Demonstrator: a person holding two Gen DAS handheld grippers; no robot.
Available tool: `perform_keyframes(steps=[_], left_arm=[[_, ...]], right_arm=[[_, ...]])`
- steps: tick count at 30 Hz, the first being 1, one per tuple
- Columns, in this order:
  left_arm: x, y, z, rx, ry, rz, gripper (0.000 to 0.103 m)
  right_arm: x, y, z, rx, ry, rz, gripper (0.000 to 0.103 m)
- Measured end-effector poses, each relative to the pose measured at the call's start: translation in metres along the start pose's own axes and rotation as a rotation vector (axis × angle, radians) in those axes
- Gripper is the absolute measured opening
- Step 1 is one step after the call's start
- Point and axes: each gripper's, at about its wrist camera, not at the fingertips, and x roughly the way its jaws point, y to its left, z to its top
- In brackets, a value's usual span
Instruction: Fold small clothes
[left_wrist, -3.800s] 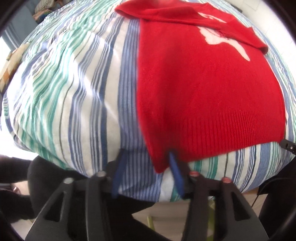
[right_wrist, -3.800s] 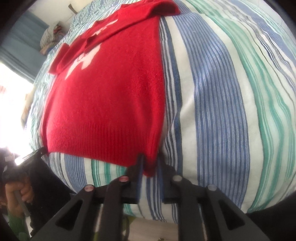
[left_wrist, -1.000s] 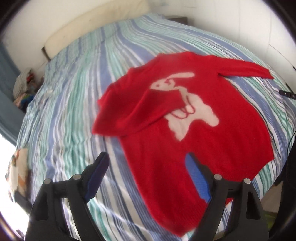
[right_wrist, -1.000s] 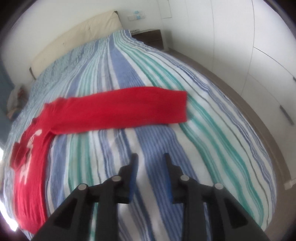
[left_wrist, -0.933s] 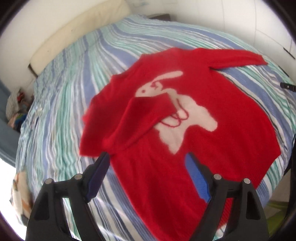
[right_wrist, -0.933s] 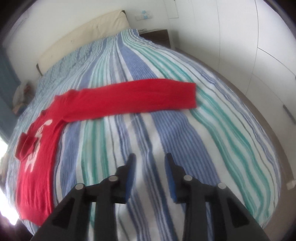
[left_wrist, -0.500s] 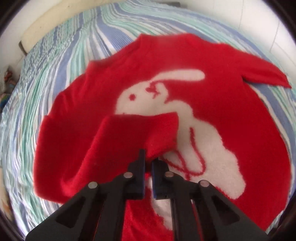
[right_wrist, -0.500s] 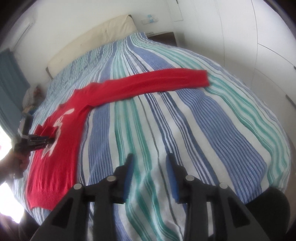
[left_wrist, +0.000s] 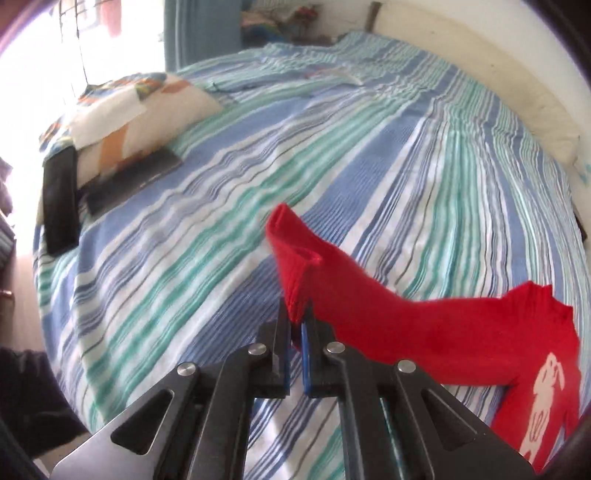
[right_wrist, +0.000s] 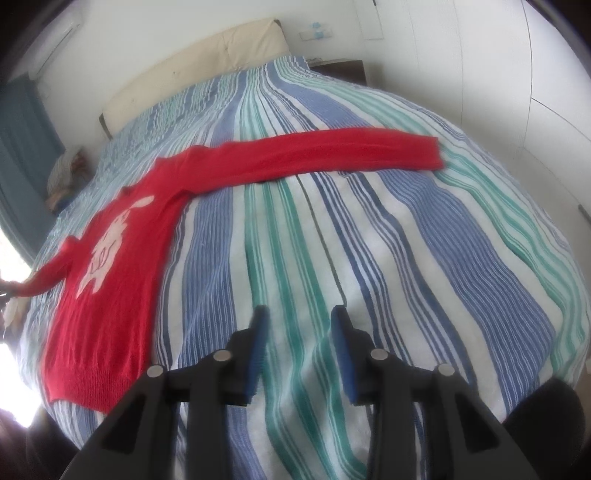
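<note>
Left gripper (left_wrist: 296, 325) pointed steeply down at the striped bed (left_wrist: 207, 236), jaws clenched on the cuff of the red sweater's sleeve (left_wrist: 295, 258). The sleeve rose from the pinch, then ran toward the lower right of the left wrist view, where the red sweater (left_wrist: 480, 332) lay with its white rabbit motif at the frame's right edge.

Right gripper (right_wrist: 299, 332) angled down over bare stripes at bottom centre, jaws parted with nothing between them.

In the right wrist view the sweater body sat at left, hem near the bed's near edge at lower left. The other sleeve (right_wrist: 332, 155) lay flat and straight across upper centre, its cuff toward the upper right.

Pillow (left_wrist: 125, 110) and dark flat objects (left_wrist: 62, 195) occupied the upper left of the left view; open bedcover between them and the cuff.
</note>
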Motion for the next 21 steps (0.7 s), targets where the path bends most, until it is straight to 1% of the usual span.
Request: perform_keyframes(steps=[4,6,9,11,12,13,14,15,16,17,18,19,21], left_arm=[[0.032,0.003,-0.028,-0.043,0.067,0.017,0.003],[0.043,0.010,-0.039,-0.082,0.091,0.023,0.003],[0.048,0.028,-0.045,-0.147,0.099,-0.018,0.004],[0.043,0.031,-0.045,-0.134,0.100,-0.024,0.009],[0.038,0.031,-0.046,-0.109,0.102,-0.004,0.013],[0.030,0.029,-0.046,-0.072,0.101,0.025,0.022],[0.019,0.027,-0.049,-0.028,0.093,0.057,0.027],[0.003,0.024,-0.054,0.014,0.072,0.081,0.038],[-0.014,0.020,-0.062,0.055,0.048,0.070,0.046],[-0.032,0.014,-0.074,0.098,0.036,0.027,0.047],[-0.048,0.005,-0.089,0.141,0.049,-0.036,0.048],[-0.061,-0.006,-0.107,0.183,0.090,-0.111,0.048],[-0.083,-0.034,-0.153,0.251,0.195,-0.275,0.051]], right_arm=[[0.008,0.009,-0.002,-0.045,0.023,-0.021,0.035],[0.013,0.011,-0.005,-0.063,0.039,-0.033,0.035],[0.014,0.011,-0.007,-0.069,0.051,-0.042,0.035],[0.013,0.009,-0.008,-0.067,0.050,-0.046,0.035],[0.012,0.008,-0.009,-0.064,0.049,-0.047,0.035],[0.012,0.007,-0.009,-0.062,0.050,-0.045,0.035],[0.011,0.007,-0.008,-0.060,0.052,-0.044,0.035],[0.010,0.007,-0.007,-0.059,0.055,-0.043,0.036],[0.008,0.008,-0.006,-0.060,0.059,-0.039,0.044],[0.004,0.010,-0.005,-0.061,0.061,-0.033,0.048],[-0.001,0.012,-0.004,-0.060,0.062,-0.017,0.055],[-0.007,0.016,-0.005,-0.058,0.068,0.012,0.058],[-0.015,0.028,-0.009,-0.060,0.110,0.106,0.058]])
